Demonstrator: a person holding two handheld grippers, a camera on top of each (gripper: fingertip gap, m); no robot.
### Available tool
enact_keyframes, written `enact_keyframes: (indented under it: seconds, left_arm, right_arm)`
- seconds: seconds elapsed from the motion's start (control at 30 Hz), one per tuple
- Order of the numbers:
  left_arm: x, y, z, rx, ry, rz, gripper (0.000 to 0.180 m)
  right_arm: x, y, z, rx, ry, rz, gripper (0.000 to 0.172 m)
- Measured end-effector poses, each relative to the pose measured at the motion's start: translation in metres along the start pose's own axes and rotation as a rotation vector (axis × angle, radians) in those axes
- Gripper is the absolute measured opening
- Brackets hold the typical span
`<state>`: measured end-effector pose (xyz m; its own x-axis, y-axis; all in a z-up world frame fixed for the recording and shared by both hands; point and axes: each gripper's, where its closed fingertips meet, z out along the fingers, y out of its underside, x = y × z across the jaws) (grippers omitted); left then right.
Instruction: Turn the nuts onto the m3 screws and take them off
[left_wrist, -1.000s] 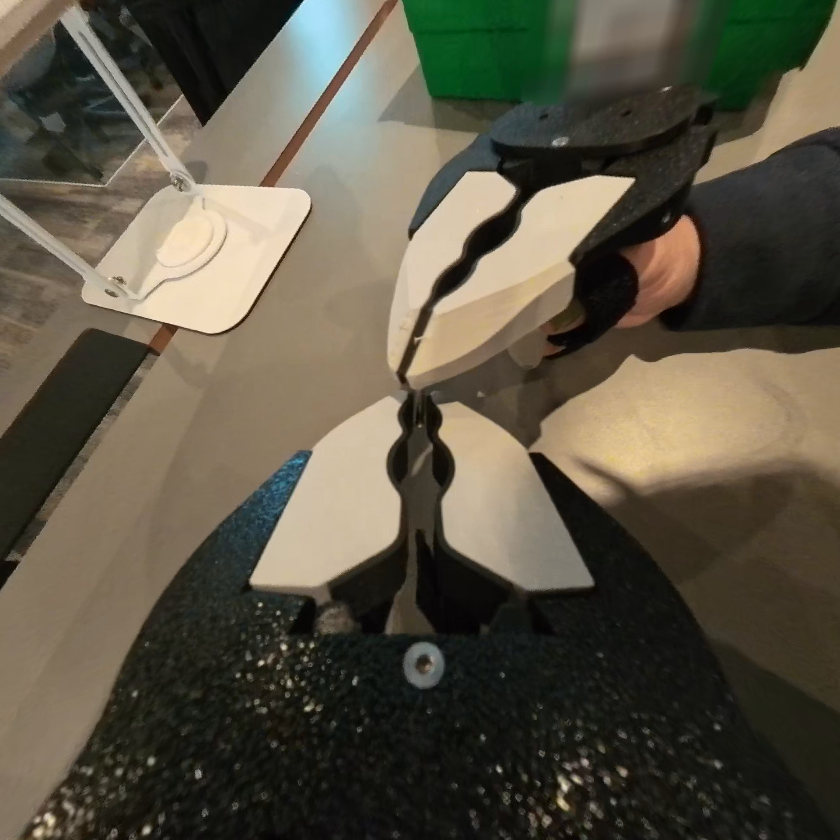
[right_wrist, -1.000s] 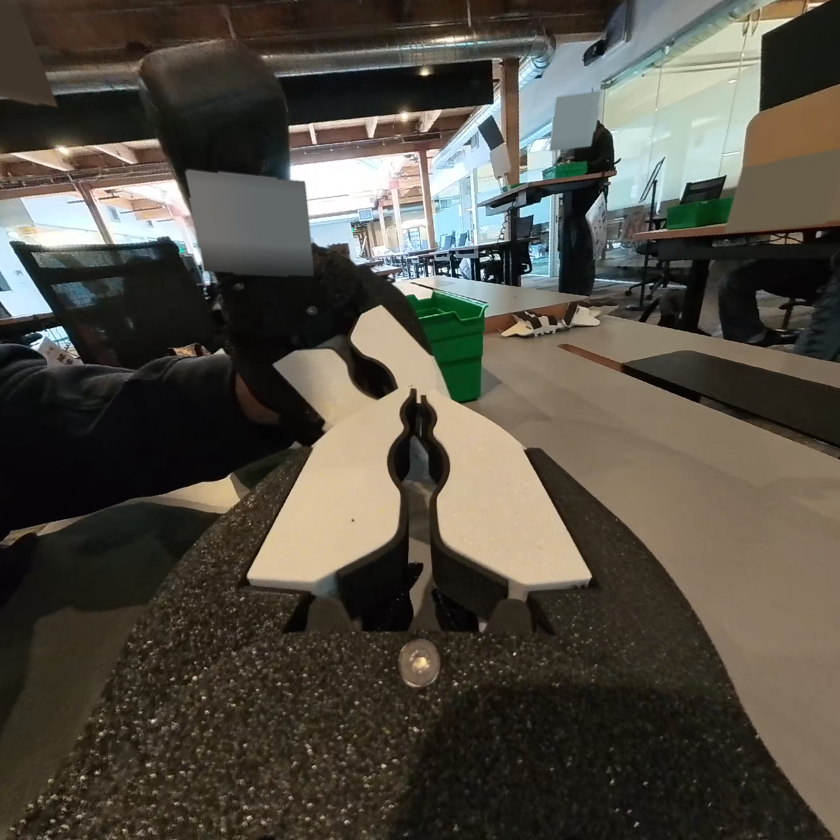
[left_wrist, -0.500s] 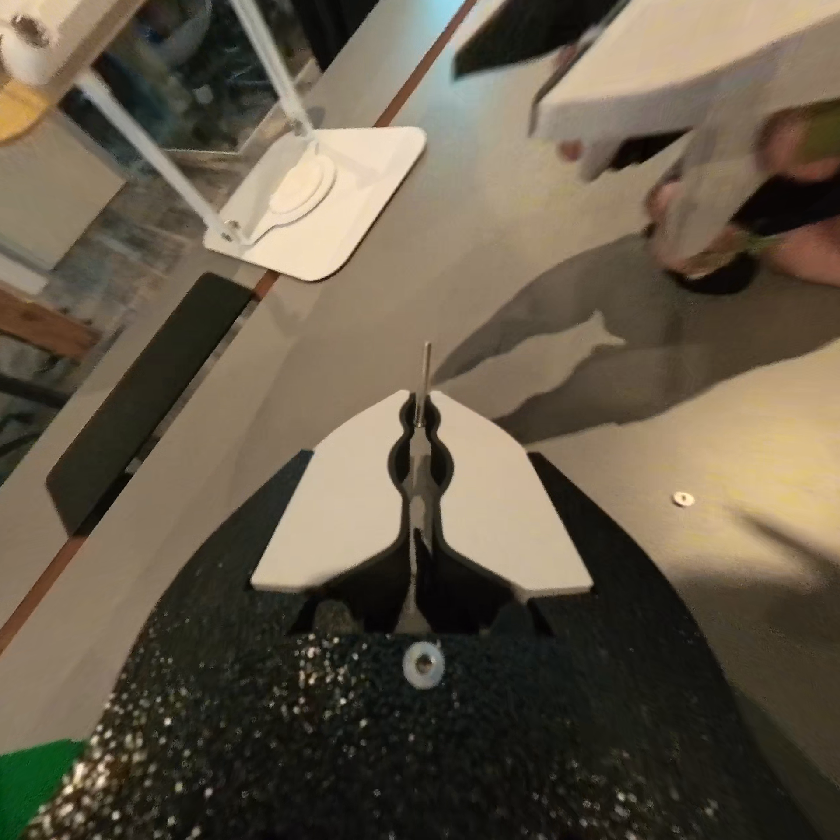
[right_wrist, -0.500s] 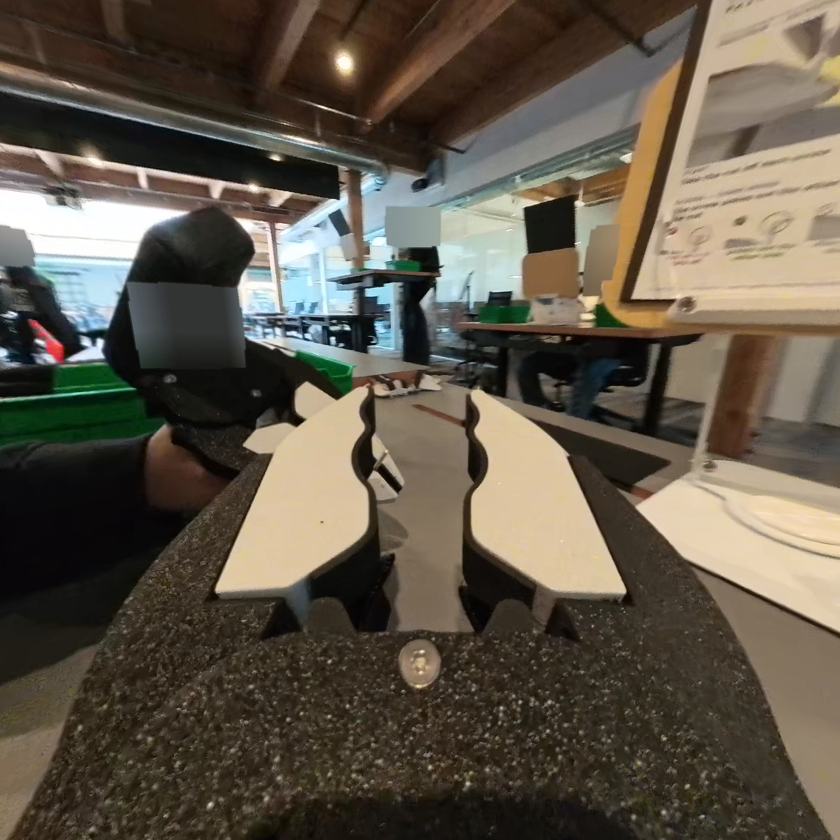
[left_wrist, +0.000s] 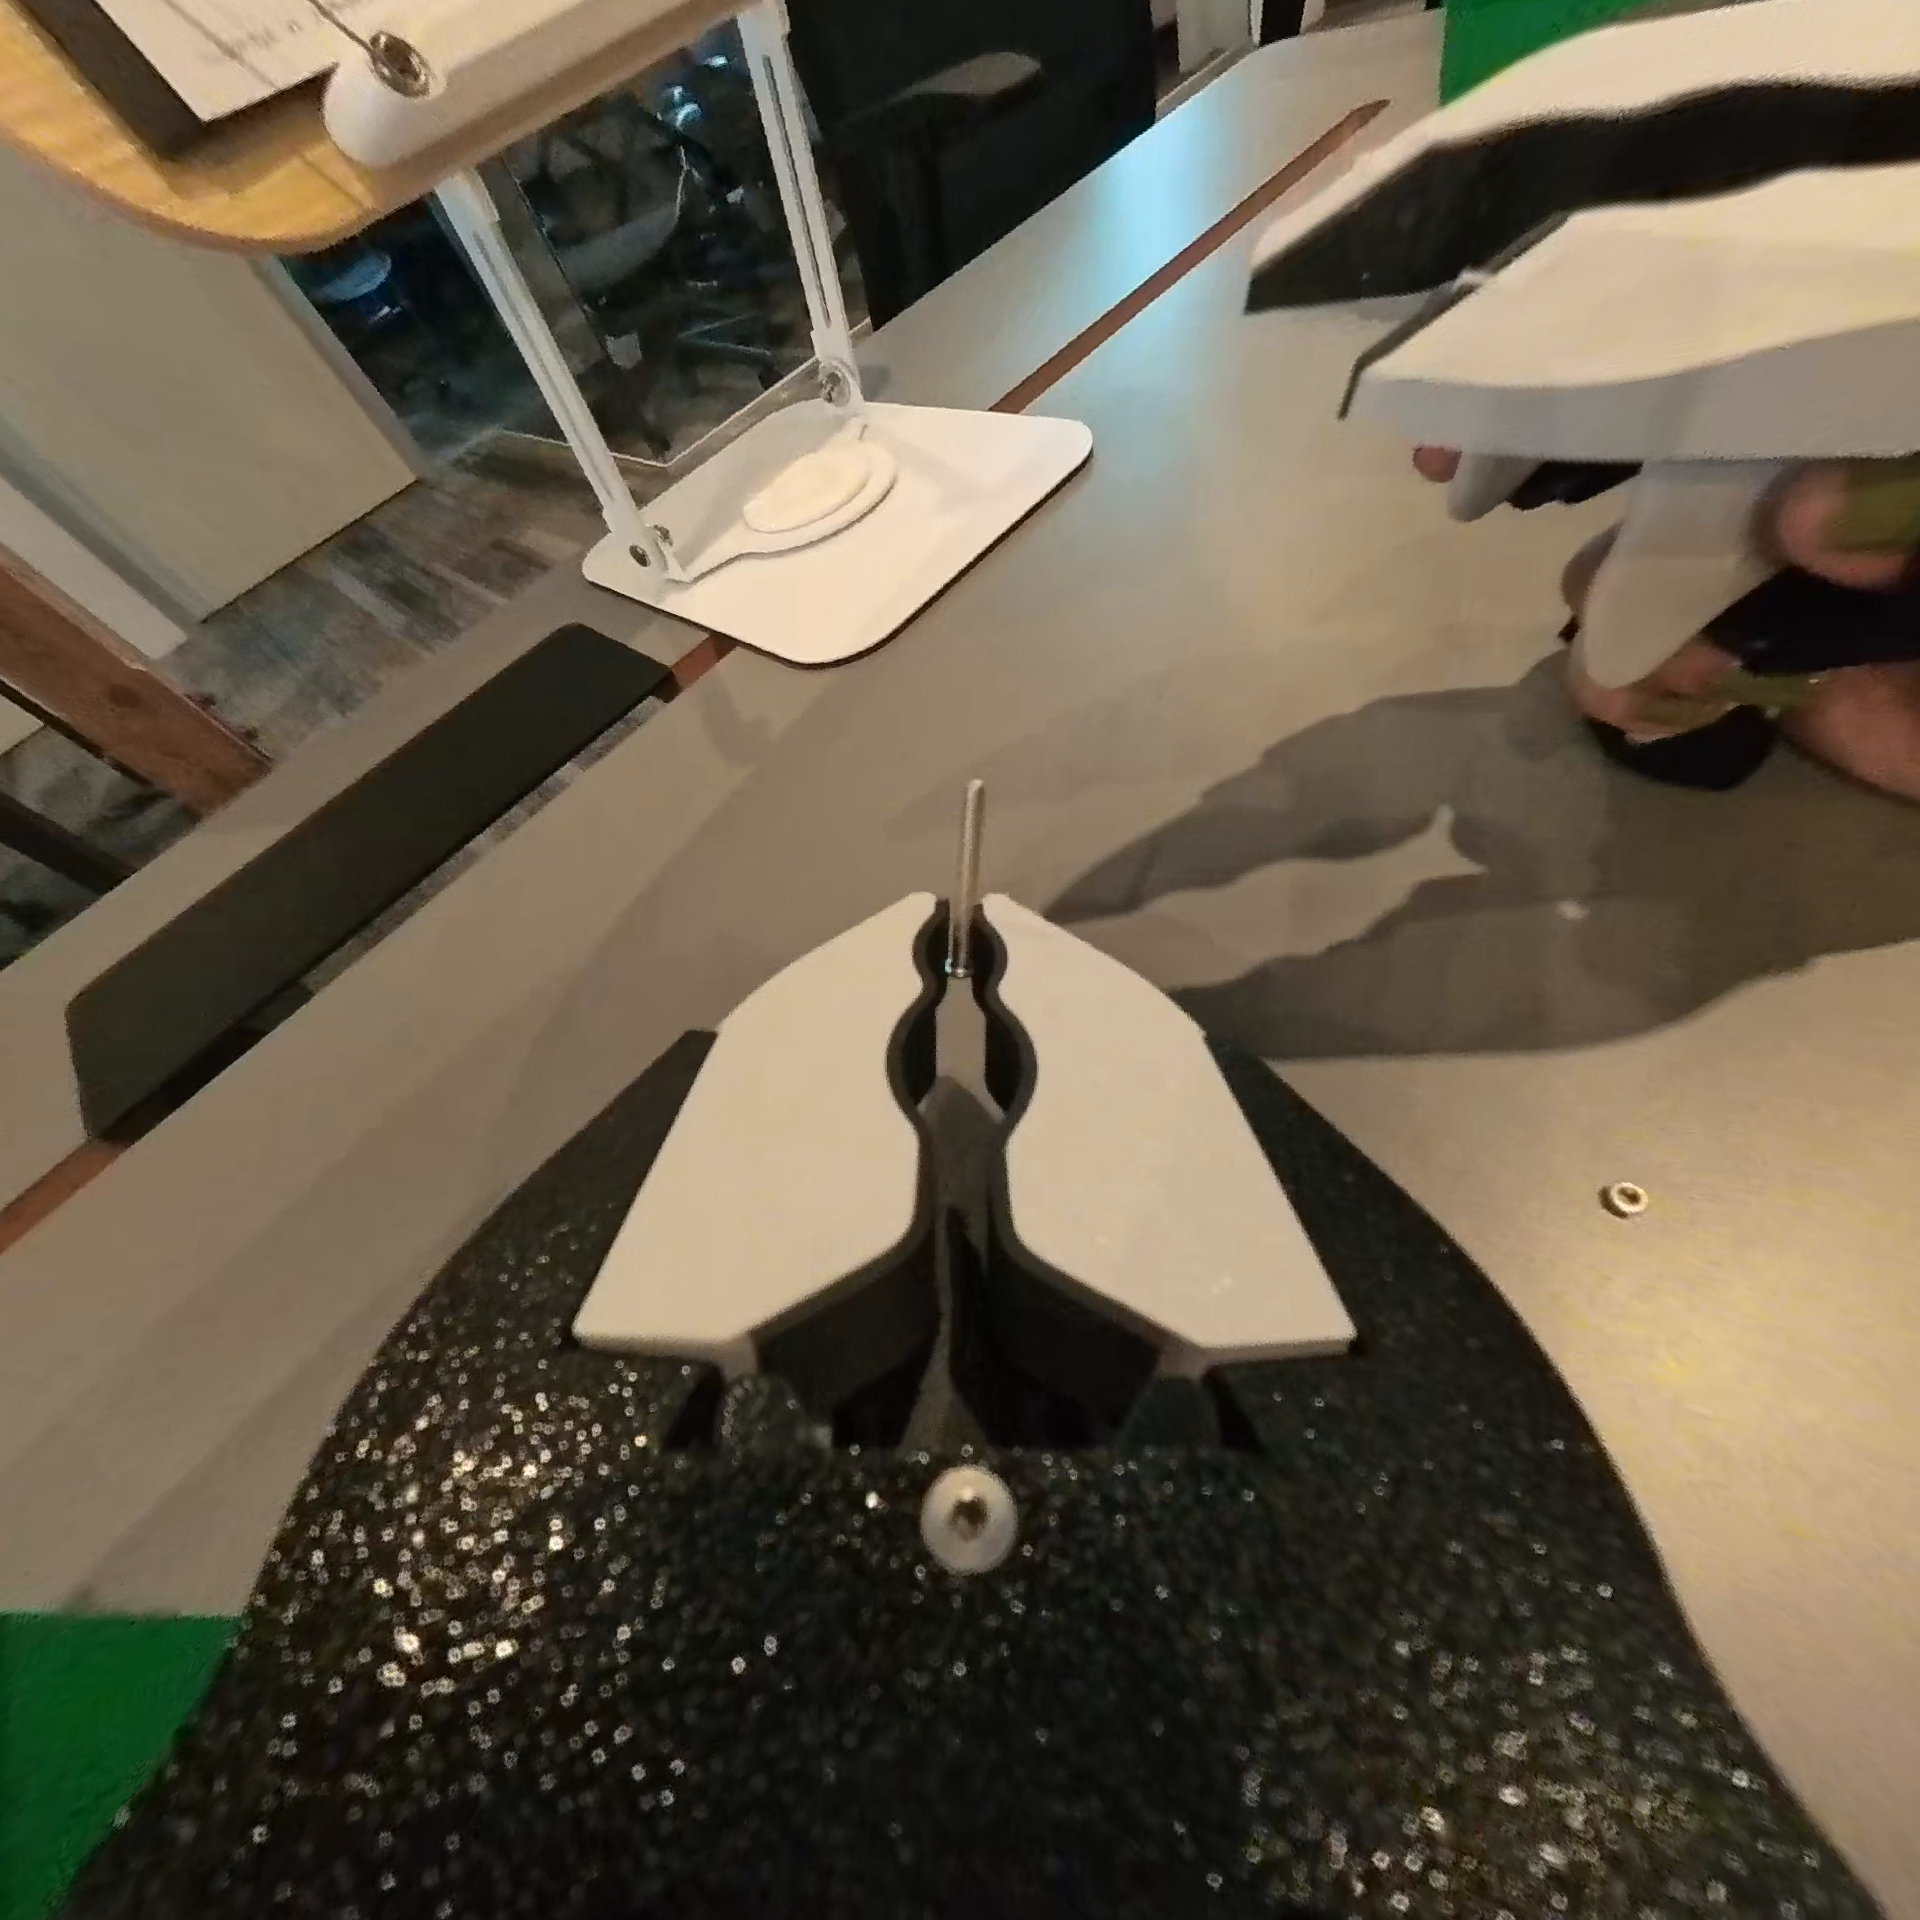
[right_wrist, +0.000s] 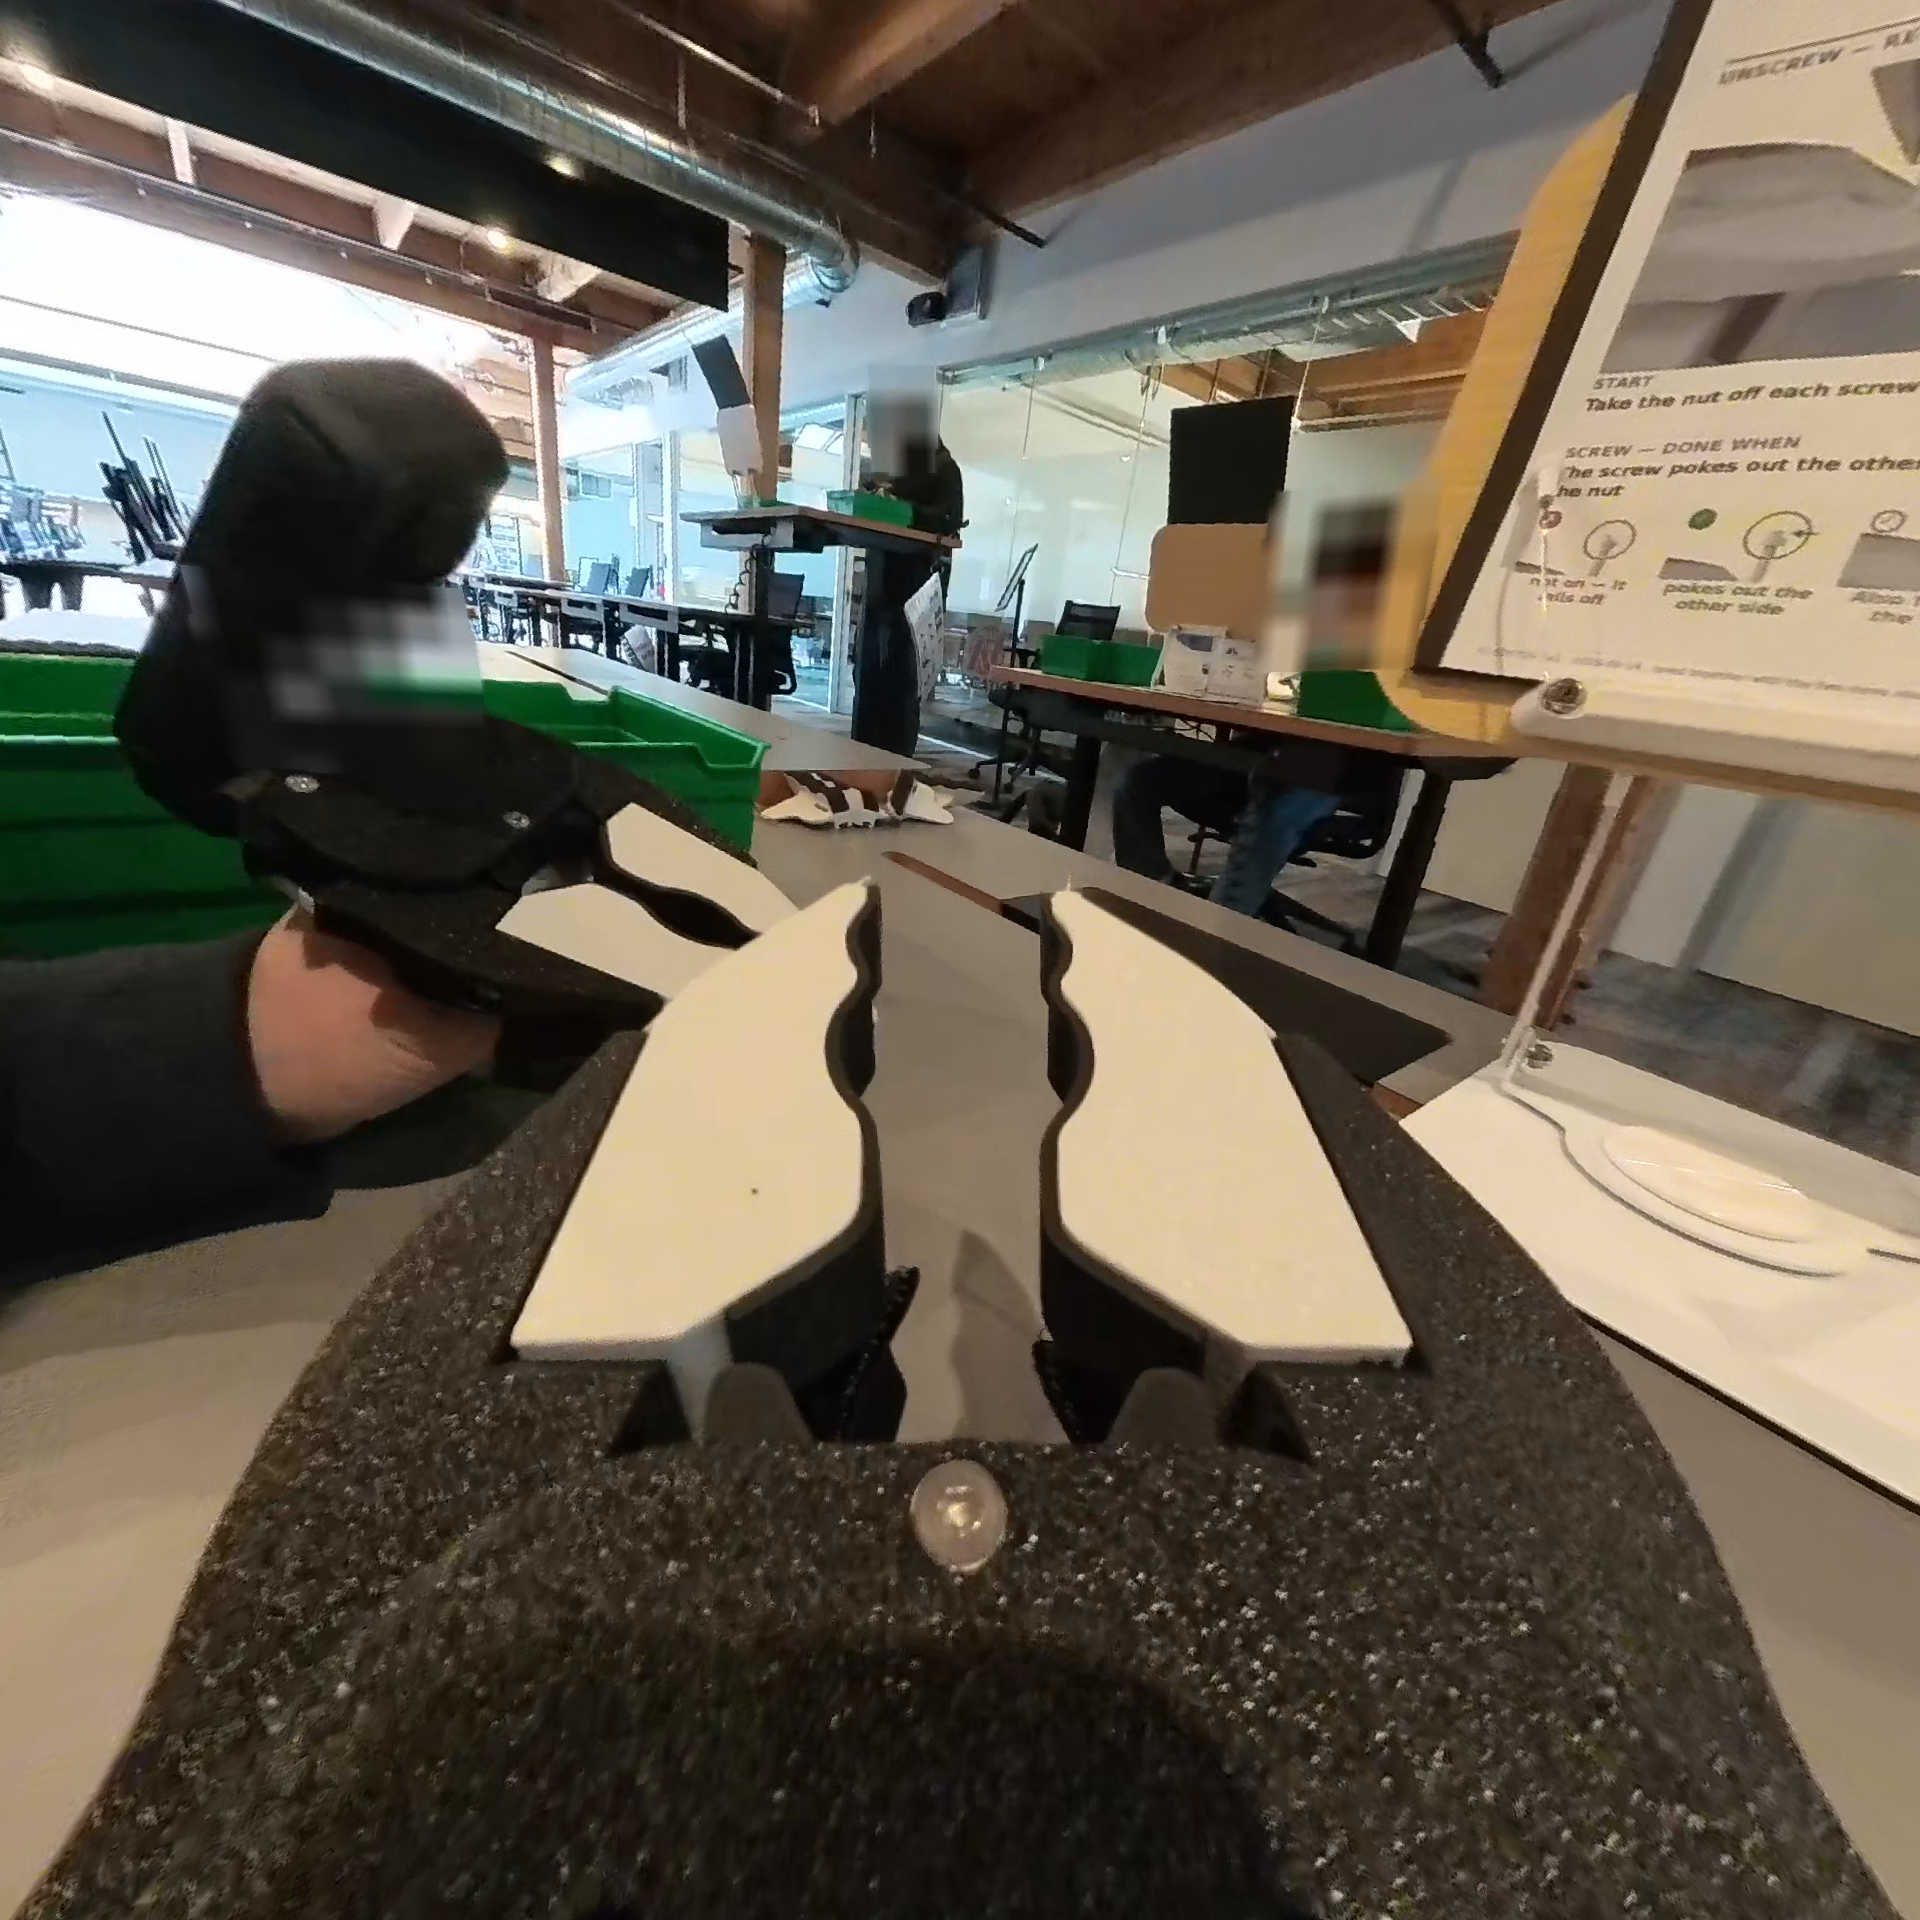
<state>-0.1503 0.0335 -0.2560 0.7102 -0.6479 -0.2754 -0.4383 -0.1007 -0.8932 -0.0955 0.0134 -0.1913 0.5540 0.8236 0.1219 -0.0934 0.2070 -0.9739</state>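
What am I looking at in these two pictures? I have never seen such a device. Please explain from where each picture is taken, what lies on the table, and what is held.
There is no robot. A person holds a hand tool with a two-fingered claw in each hand, and a camera on each tool looks forward along its fingers.

The left wrist view shows the left claw shut on a thin metal screw that points forward beyond the tips. The right claw appears at the upper right of that view. On the grey table lie a small nut and the white base of a sign stand.

The right wrist view shows the right claw open and holding nothing. The left hand is on the left, with green bins behind.
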Motion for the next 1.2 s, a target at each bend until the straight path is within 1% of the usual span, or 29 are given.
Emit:
enact_keyframes:
  seconds: [0.07, 0.17, 0.3, 0.43, 0.57, 0.63, 0.7, 0.73, 0.8, 0.87, 0.93, 1.2]
  left_arm:
    - [0.004, 0.001, 0.0, 0.001, 0.035, -0.017, 0.003]
    - [0.01, 0.001, 0.0, 0.007, 0.109, -0.088, 0.003]
    - [0.004, 0.005, -0.001, 0.003, 0.132, -0.137, 0.003]
    - [-0.002, 0.006, -0.002, 0.019, 0.13, -0.165, 0.003]
    - [0.006, 0.003, 0.001, 0.026, 0.156, -0.132, 0.003]
    - [0.014, 0.004, 0.003, 0.004, 0.181, -0.101, 0.003]
    - [0.019, 0.005, 0.005, -0.014, 0.193, -0.071, 0.003]
    - [0.021, 0.005, 0.006, -0.019, 0.199, -0.058, 0.003]
    - [0.025, 0.008, 0.008, -0.043, 0.205, -0.027, 0.003]
    - [0.028, 0.012, 0.009, -0.072, 0.211, -0.003, 0.003]
    - [0.031, 0.016, 0.011, -0.101, 0.225, 0.0, 0.003]
    - [0.032, 0.026, 0.015, -0.172, 0.23, 0.008, 0.003]
  right_arm:
    - [-0.002, 0.001, 0.0, -0.014, -0.003, -0.014, 0.027]
    - [-0.009, 0.005, 0.002, -0.045, -0.032, -0.029, 0.026]
    - [-0.019, 0.009, 0.002, -0.076, -0.1, -0.028, 0.023]
    - [-0.038, 0.016, -0.005, -0.153, -0.274, 0.007, 0.012]
    - [-0.063, 0.036, -0.027, -0.345, -0.492, 0.019, 0.005]
    - [-0.075, 0.047, -0.036, -0.443, -0.579, 0.009, 0.005]
    - [-0.094, 0.053, -0.046, -0.52, -0.706, 0.043, 0.005]
    - [-0.1, 0.058, -0.048, -0.564, -0.73, 0.048, 0.008]
    - [-0.101, 0.071, -0.047, -0.631, -0.703, -0.029, 0.015]
    - [-0.096, 0.073, -0.043, -0.623, -0.651, -0.084, 0.017]
    - [-0.092, 0.072, -0.043, -0.62, -0.626, -0.078, 0.018]
    - [-0.083, 0.082, -0.052, -0.709, -0.616, -0.046, 0.022]
